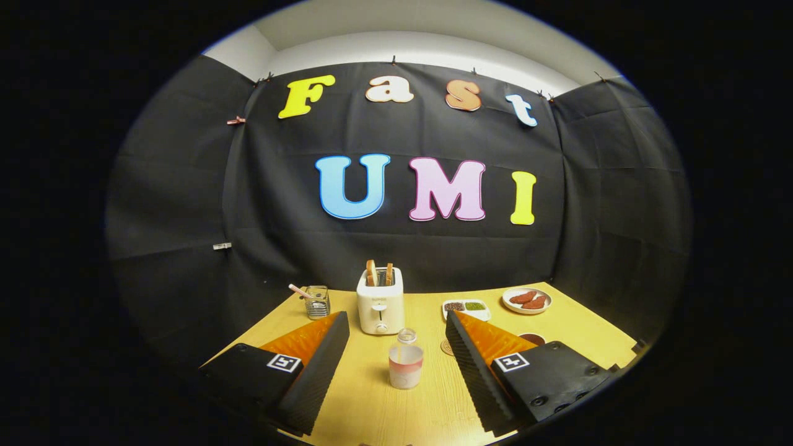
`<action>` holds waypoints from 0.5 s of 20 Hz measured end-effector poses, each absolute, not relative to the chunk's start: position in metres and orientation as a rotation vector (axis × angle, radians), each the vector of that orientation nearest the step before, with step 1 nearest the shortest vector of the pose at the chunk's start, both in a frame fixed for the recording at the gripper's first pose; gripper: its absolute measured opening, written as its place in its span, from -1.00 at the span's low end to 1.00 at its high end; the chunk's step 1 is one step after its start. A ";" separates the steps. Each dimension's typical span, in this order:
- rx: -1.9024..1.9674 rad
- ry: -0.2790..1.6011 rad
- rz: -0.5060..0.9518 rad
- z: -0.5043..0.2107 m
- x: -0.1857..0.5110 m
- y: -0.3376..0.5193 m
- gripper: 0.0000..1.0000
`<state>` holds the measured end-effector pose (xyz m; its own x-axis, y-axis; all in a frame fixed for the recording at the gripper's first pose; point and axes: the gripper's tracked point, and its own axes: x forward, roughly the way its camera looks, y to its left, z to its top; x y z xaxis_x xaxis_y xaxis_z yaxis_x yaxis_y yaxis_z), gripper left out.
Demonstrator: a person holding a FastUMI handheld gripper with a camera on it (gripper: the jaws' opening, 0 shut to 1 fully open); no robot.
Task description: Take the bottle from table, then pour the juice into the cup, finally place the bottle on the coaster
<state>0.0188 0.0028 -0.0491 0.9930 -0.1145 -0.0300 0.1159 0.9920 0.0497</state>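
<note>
while the claw (396, 347) hangs spread wide above the bench (372, 409), gripping nothing, the task looks to be at its very start. both fingers (319, 365) stand well apart, and the small juice bottle (406, 360) stands upright on the bench between them, just ahead, touched by neither. it is a clear bottle with a pale cap and a band of pinkish liquid low inside.

just behind the inner edge of the right finger lies the round coaster (447, 347), partly hidden, and beside it a dark round rim (533, 338) peeks over the same finger; that may be the cup, though i cannot tell for sure. so by my reading the grasp, the pour and the final set-down on the coaster all remain to do.

beyond the bottle a white toaster (380, 308) stands with two slices of bread (379, 273) up in its slots. left of it sits a glass jar (317, 301) with a stick in it. to the right are a small divided dish (466, 308) of dark and green bits and a plate (526, 300) with reddish pieces.

as for writing, the toaster front carries a faint mark too small to read, the bottle shows no legible label, and each finger mount bears a square black-and-white marker tag (284, 362), not text.
</note>
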 end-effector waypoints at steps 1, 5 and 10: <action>0.053 0.028 -0.129 -0.054 0.023 0.002 0.93; 0.049 0.046 -0.177 -0.074 0.034 0.001 0.93; 0.042 0.076 -0.224 -0.102 0.051 0.000 0.93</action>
